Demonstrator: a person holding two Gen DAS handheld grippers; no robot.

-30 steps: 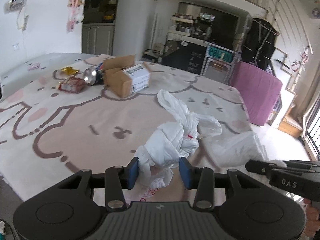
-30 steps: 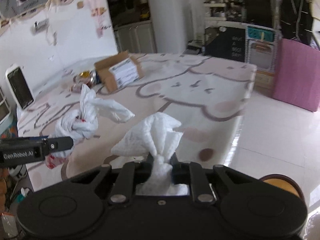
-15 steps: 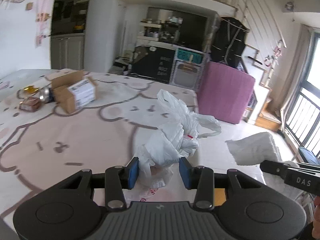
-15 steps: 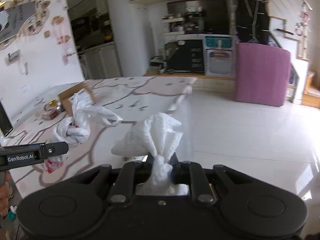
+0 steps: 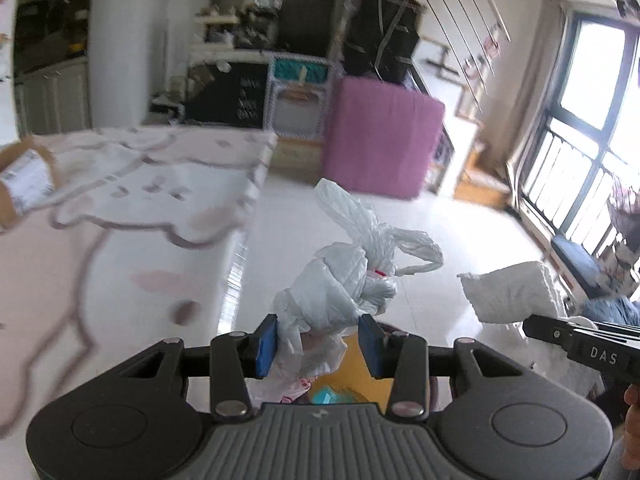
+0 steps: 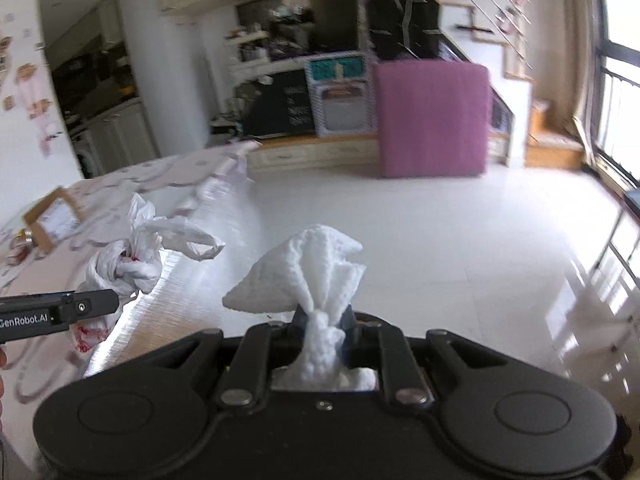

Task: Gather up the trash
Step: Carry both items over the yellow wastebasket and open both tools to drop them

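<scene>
Both views had swung away from the mat-covered floor toward the bare white tiles and the window side of the room since a second earlier, while each load sat in its gripper just as before. Held by the left gripper (image 5: 317, 346), the crumpled white plastic bag with knotted handles (image 5: 348, 280) stood up between the blue pads (image 5: 267, 345), which were set fairly wide with the bag's lower folds between them; whether they actually squeezed it could not be told. Its long axis ran up and forward from the jaws, handles fanning at the far end. Directly beneath that bag, close under the left jaws, a round container with a yellow inside and a scrap of teal (image 5: 352, 380) showed, probably the bin. Beside it, the right gripper (image 6: 322, 322) had its jaws pinched tight on the twisted neck of a wad of white quilted paper towel (image 6: 304, 276), the loose part flaring above and forward. In the left view that towel (image 5: 508, 296) hung to the right of the bag and apart from the yellow container, so the left hand looked nearer the drop. Off toward the mat's far edge lay a brown cardboard box with a white label (image 6: 54, 218), next to small trash too blurred to name. Beyond the pale cartoon-print mat (image 5: 132, 184) stood a purple padded block (image 5: 380, 140).
</scene>
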